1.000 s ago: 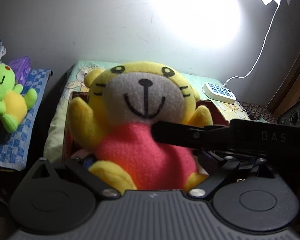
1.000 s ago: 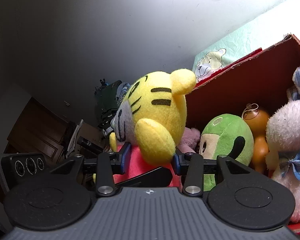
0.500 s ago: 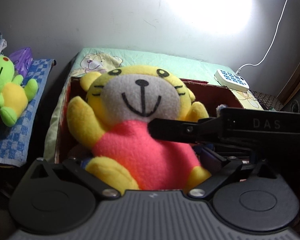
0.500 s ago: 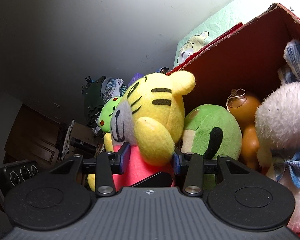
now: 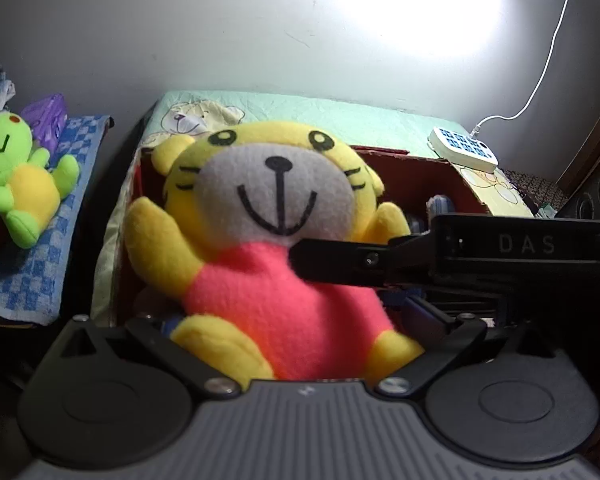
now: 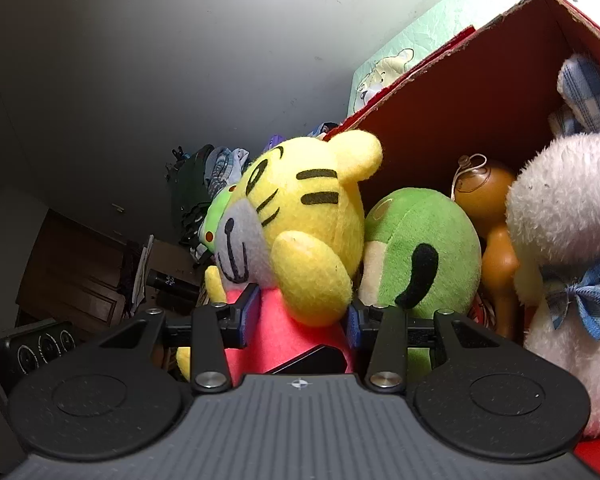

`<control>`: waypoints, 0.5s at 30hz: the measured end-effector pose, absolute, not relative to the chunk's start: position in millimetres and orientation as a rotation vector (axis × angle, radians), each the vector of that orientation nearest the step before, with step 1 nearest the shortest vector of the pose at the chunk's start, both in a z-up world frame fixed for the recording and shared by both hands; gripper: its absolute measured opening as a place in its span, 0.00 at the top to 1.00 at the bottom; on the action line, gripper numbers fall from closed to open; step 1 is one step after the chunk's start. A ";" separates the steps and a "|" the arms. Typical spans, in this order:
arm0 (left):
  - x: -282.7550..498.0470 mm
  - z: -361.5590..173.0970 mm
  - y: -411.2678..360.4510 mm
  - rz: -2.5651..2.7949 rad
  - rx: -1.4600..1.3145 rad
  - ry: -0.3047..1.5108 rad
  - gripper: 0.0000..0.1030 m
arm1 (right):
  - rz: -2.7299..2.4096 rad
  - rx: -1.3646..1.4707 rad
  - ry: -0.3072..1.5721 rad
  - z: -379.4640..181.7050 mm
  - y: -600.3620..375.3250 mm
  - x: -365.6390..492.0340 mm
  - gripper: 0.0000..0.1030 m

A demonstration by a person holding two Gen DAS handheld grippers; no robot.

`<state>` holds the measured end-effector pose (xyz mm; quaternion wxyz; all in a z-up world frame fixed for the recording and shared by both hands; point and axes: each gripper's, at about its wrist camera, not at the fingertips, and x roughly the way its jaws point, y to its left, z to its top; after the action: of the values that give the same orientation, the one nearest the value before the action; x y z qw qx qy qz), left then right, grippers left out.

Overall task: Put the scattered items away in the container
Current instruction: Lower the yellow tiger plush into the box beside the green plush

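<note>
Left tongs [image 5: 296, 332] have widened (tiger toy [image 5: 276, 240] sank boxward).

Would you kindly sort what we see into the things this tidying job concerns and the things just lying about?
Job:
- yellow tiger plush, clamped in the right tongs
- red box
- left tongs, open
- green plush on the checked cloth, not yet boxed

Lying about:
- white power strip
- speaker
- purple packet

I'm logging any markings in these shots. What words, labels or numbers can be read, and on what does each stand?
"DAS": on the black body of the right gripper, seen from the left wrist.
Dark cylinder in the background: pale lettering, too small to read.
White power strip: no legible text.
</note>
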<state>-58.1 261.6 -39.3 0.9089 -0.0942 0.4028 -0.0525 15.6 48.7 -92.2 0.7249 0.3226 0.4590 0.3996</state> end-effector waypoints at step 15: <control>-53.6 -31.1 262.8 -0.059 -0.189 0.862 0.01 | 0.843 0.612 0.913 -71.4 47.2 3.4 0.47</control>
<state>-53.6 262.8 -31.1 0.9037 -0.0915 0.4172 -0.0285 3.4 47.2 -71.4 0.7694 0.2822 0.4211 0.3887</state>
